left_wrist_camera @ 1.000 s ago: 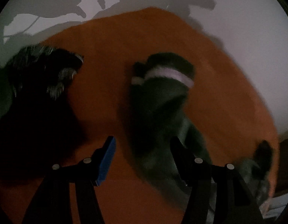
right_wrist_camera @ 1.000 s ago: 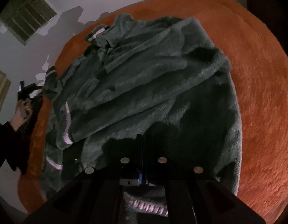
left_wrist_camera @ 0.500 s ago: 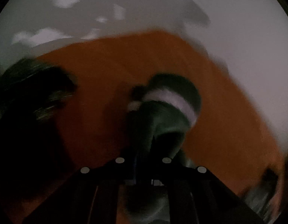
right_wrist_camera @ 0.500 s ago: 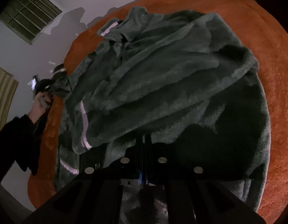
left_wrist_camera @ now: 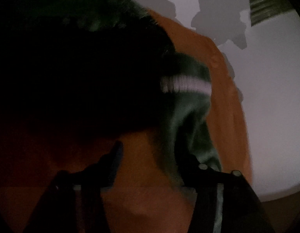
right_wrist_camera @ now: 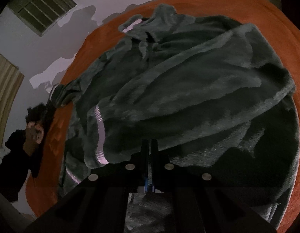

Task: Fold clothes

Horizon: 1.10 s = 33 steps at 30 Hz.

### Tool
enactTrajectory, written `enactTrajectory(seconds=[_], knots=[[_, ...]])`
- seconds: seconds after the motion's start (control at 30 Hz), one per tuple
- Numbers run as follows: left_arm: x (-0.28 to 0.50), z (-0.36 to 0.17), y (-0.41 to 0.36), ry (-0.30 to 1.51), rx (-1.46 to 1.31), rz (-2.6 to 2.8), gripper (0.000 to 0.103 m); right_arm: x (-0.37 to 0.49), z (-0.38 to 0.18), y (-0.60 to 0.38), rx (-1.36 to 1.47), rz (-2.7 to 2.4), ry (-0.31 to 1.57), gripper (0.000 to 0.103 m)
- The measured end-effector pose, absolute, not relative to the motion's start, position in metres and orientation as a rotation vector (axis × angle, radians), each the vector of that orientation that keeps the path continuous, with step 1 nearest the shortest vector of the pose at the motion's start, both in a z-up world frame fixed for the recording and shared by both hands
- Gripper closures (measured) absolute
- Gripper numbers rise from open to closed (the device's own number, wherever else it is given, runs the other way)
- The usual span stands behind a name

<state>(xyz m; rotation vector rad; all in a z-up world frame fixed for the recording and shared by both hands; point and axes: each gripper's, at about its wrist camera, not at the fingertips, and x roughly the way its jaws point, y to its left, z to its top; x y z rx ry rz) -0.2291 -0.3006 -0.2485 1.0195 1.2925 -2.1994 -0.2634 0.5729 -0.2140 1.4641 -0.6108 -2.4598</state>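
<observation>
While the right tongs (right_wrist_camera: 149, 155) stay pinched flat on the green fleece garment (right_wrist_camera: 188, 89), spread over the orange bed cover (right_wrist_camera: 266, 13), the left tongs (left_wrist_camera: 150, 155) have just been opening beside the striped cuff (left_wrist_camera: 185, 84), nothing gripped: sleeve may slump and undo the fold

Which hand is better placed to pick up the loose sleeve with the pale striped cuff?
Left. The left gripper, its jaws just opening, stands beside that sleeve, with cloth against one finger and only orange blanket between them. The right gripper is shut at the sweater body.
</observation>
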Motion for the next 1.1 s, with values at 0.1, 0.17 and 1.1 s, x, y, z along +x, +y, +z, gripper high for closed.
enactTrajectory(seconds=[0.1, 0.17, 1.1], knots=[[-0.264, -0.236, -0.309, 1.183, 1.049, -2.234, 0.043, -0.264, -0.214, 0.567, 1.465, -2.458, -0.598, 0.102], [-0.283, -0.237, -0.317, 1.18, 1.06, -2.23, 0.038, -0.263, -0.214, 0.565, 1.465, -2.458, -0.604, 0.102], [-0.173, -0.229, -0.332, 1.411, 0.911, -2.07, 0.081, -0.242, -0.198, 0.573, 1.435, -2.481, -0.57, 0.102]])
